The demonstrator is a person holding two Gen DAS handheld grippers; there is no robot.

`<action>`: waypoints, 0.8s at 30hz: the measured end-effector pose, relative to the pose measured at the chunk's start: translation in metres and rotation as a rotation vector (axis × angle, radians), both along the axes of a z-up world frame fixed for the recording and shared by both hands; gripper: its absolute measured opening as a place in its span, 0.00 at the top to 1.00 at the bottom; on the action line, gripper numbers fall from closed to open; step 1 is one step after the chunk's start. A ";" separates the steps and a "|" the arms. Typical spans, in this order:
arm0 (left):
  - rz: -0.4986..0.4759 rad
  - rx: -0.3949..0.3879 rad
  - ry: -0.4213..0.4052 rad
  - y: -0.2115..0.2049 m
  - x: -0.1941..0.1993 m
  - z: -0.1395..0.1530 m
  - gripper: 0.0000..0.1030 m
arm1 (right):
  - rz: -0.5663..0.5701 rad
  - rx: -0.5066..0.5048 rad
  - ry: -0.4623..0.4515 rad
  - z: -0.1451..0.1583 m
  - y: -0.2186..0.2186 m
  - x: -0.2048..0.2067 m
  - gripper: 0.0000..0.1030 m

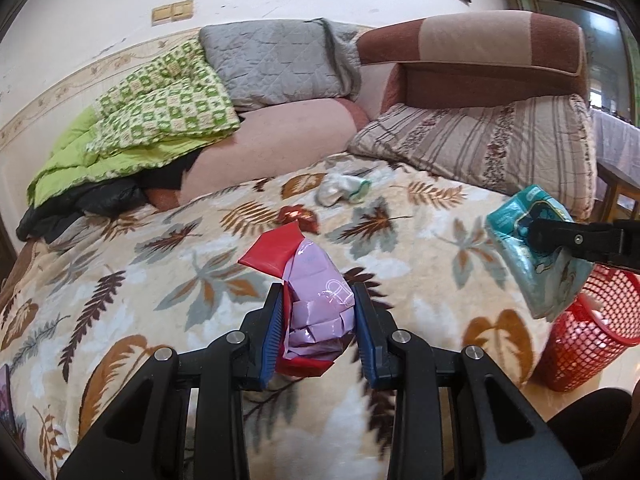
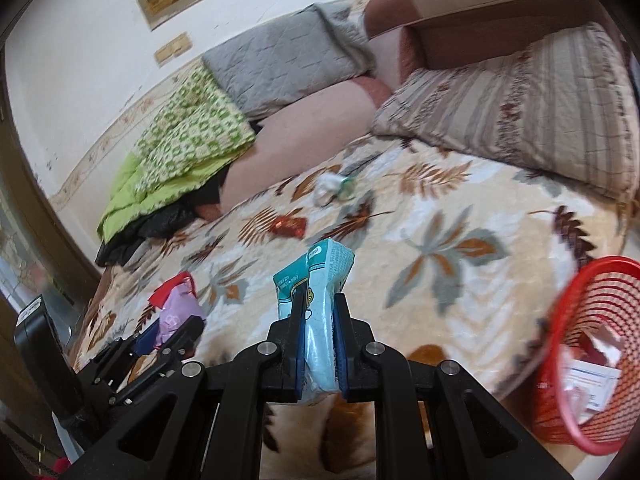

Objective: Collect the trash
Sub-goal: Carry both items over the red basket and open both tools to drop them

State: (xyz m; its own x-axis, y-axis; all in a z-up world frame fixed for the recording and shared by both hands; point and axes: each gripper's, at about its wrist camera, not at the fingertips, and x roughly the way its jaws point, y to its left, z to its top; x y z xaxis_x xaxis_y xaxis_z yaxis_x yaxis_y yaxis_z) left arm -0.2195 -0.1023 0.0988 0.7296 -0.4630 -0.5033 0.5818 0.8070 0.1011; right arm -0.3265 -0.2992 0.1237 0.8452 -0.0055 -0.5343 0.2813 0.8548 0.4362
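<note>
Right wrist: teal pack (image 2: 320, 320), print illegible

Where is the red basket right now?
On the floor at the bed's right edge, the red basket sits lower right in both views, just past the right gripper.

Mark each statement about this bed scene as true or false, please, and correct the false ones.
1. The left gripper holds a purple and red packet. True.
2. The right gripper is open and empty. False: it is shut on a teal tissue pack.
3. The red mesh basket is empty. False: paper scraps already lie inside.
4. A small red wrapper lies on the leaf-patterned blanket. True.
5. A white crumpled item lies on the blanket near the striped pillow. True.
</note>
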 end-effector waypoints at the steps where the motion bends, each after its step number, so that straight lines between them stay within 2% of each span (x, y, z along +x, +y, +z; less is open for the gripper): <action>1: -0.015 -0.005 0.003 -0.004 -0.003 0.003 0.69 | -0.019 -0.001 -0.003 0.001 -0.007 -0.007 0.87; 6: -0.106 -0.031 0.005 -0.033 -0.021 0.023 0.69 | -0.150 0.014 -0.014 0.008 -0.058 -0.052 0.87; 14: -0.348 -0.058 0.035 -0.109 -0.075 0.046 0.69 | -0.381 0.041 -0.013 0.003 -0.140 -0.136 0.87; 20: -0.549 -0.072 0.203 -0.181 -0.114 0.041 0.68 | -0.483 0.093 0.018 -0.018 -0.183 -0.172 0.86; 24: -0.618 -0.042 0.241 -0.223 -0.133 0.029 0.68 | -0.511 0.110 0.046 -0.031 -0.200 -0.176 0.85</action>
State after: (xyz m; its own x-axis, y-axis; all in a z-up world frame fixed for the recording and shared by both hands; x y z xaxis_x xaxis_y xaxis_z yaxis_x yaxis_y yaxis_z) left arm -0.3526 -0.3250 0.1274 0.1931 -0.7829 -0.5915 0.9411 0.3183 -0.1141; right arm -0.5026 -0.4997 0.0922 0.7247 -0.3529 -0.5918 0.6718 0.5530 0.4929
